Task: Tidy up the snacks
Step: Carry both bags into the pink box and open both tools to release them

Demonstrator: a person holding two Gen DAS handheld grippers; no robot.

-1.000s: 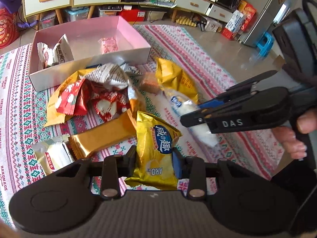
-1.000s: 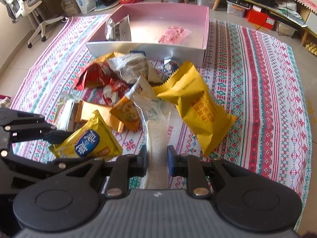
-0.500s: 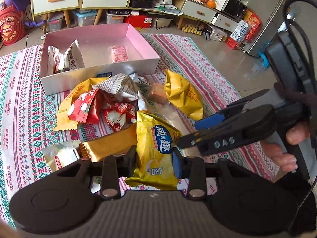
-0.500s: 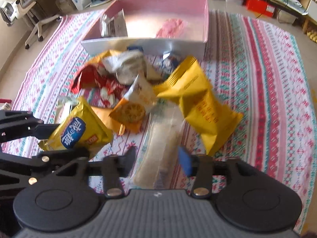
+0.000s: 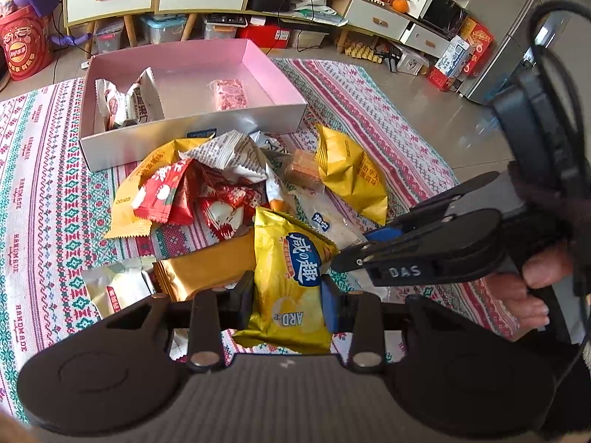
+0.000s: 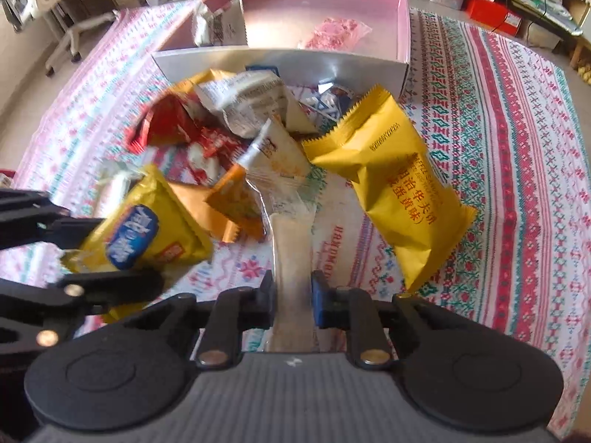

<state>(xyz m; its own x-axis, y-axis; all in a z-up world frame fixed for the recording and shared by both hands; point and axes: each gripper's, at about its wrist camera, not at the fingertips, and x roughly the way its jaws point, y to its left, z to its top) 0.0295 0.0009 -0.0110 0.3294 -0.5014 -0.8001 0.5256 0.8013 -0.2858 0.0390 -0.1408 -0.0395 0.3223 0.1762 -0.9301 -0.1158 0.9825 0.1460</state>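
On the far left of the patterned cloth [image 5: 44, 199] a pale packet [image 5: 118, 288] and a gold bar wrapper [image 5: 207, 269] lie at the near edge of the snack pile. Just behind them sit red packets [image 5: 162, 195] and a white printed packet [image 5: 225, 157], all loose and overlapping.

The left gripper [image 5: 288, 291] is closed on a yellow chip bag [image 5: 291, 280]; its jaws stand only a little apart, pressing the bag's sides, and the bag looks lifted clear of the cloth. Beyond the pile stands the pink box [image 5: 199, 125], its front wall just beside the nearest packets. Inside it are only a couple of white packets [image 5: 129, 103] in the left corner and one pink packet [image 5: 229, 92] lying flat toward the middle.

Further right, the right gripper [image 6: 291, 295] is clamped tight on a clear-wrapped white bar [image 6: 291, 247], the pads squeezing its near end, with its far end reaching toward the pile. To the right of that lies a large yellow pouch [image 6: 391, 192], resting on the cloth and untouched.

By my judgement the job is in its early part: three or so snacks are boxed, two more are in hand, and most of the pile, roughly eight or more packets, is left to move into the box.
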